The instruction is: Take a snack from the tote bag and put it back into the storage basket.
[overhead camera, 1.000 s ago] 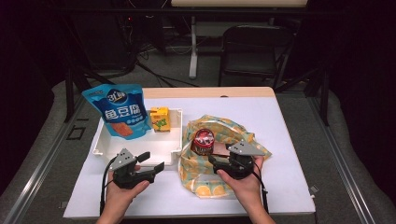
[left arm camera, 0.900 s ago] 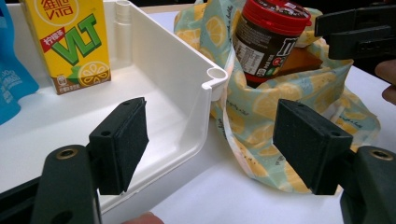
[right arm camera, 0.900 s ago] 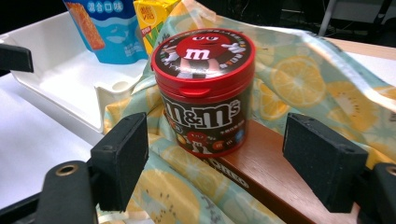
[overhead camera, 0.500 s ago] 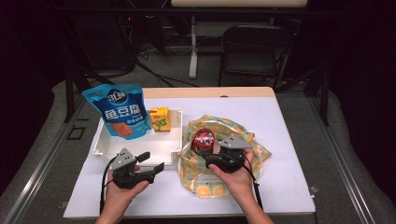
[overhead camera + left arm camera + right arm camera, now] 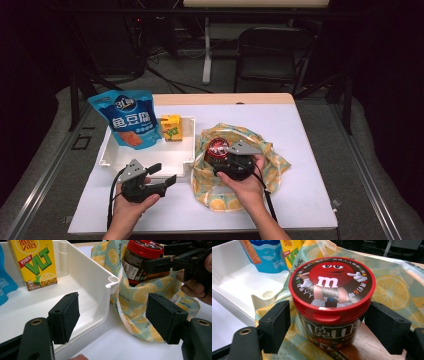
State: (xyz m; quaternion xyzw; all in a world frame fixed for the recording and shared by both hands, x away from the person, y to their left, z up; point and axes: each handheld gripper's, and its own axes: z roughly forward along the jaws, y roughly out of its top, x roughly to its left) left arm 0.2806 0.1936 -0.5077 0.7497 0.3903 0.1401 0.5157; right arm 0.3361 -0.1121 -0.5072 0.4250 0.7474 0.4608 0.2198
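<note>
A: On the lemon-print bag, the right gripper has its jaws around the red-lidded candy jar. I cannot tell if the pads already press it.

B: I think it is the grasping step. Next: squeeze firmly, then lift it toward the white tray (probably).

A: The left gripper waits with jaws wide apart, near the tray edge.

B: The table is white; the room behind is dark, with a chair.
</note>
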